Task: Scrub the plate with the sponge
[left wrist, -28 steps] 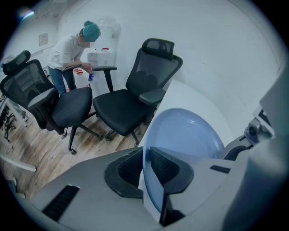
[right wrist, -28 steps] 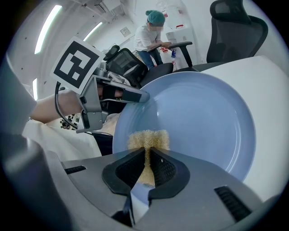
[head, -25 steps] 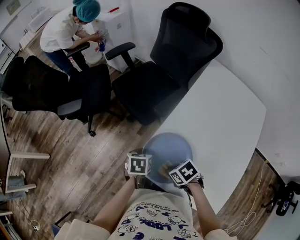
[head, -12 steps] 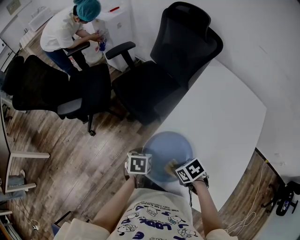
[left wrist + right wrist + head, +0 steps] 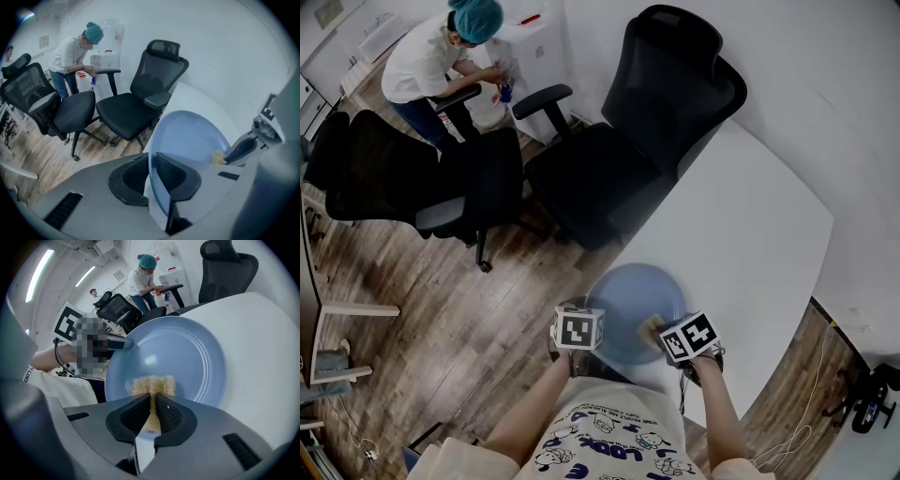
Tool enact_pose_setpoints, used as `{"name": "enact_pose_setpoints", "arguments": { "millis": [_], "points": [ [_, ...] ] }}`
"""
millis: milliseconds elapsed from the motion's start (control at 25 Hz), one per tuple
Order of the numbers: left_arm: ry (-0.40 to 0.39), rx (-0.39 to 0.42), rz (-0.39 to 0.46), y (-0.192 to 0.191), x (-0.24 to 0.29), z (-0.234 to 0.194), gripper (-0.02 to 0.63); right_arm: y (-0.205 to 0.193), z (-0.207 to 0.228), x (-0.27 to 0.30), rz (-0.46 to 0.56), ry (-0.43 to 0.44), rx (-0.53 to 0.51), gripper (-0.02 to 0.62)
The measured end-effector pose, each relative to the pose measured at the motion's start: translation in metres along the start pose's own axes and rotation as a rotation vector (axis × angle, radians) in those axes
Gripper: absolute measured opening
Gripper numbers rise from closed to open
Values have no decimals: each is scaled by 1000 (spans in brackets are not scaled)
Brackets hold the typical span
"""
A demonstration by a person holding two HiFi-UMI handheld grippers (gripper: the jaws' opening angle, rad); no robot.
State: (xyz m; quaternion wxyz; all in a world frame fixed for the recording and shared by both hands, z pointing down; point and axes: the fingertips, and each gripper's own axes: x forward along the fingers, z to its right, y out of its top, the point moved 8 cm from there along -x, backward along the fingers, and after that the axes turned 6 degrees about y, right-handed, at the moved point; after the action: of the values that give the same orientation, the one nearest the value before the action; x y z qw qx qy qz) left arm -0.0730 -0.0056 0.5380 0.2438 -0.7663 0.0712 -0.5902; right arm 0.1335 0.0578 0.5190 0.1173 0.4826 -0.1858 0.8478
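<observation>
White table (image 5: 750, 225) has the blue plate (image 5: 623, 295) at its near edge, close to the person, likely so both grippers reach it easily. The left gripper (image 5: 151, 171) has its jaws clamped on the plate's left rim (edge-on between the pads), which I judge braces it against sliding under the scrubbing. The right gripper (image 5: 152, 406) has its jaws closed on the sponge (image 5: 152, 384), pinching it through the middle so its wider end spreads past the tips. That end lies on the plate's inner face, toward the near right side, placed for rubbing.
</observation>
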Motion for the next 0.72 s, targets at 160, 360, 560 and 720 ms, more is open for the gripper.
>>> {"name": "enact_pose_setpoints", "arguments": {
  "millis": [160, 360, 560, 720],
  "points": [
    [4, 1, -11, 1, -2, 1, 48, 4, 8, -4, 8, -17, 21, 46],
    [6, 4, -15, -1, 0, 0, 49, 8, 18, -7, 21, -27, 43, 46],
    [1, 1, -4, 1, -1, 0, 49, 12, 21, -9, 18, -42, 44, 46],
    [0, 1, -11, 0, 0, 1, 49, 15, 26, -13, 30, -68, 55, 46]
  ]
}}
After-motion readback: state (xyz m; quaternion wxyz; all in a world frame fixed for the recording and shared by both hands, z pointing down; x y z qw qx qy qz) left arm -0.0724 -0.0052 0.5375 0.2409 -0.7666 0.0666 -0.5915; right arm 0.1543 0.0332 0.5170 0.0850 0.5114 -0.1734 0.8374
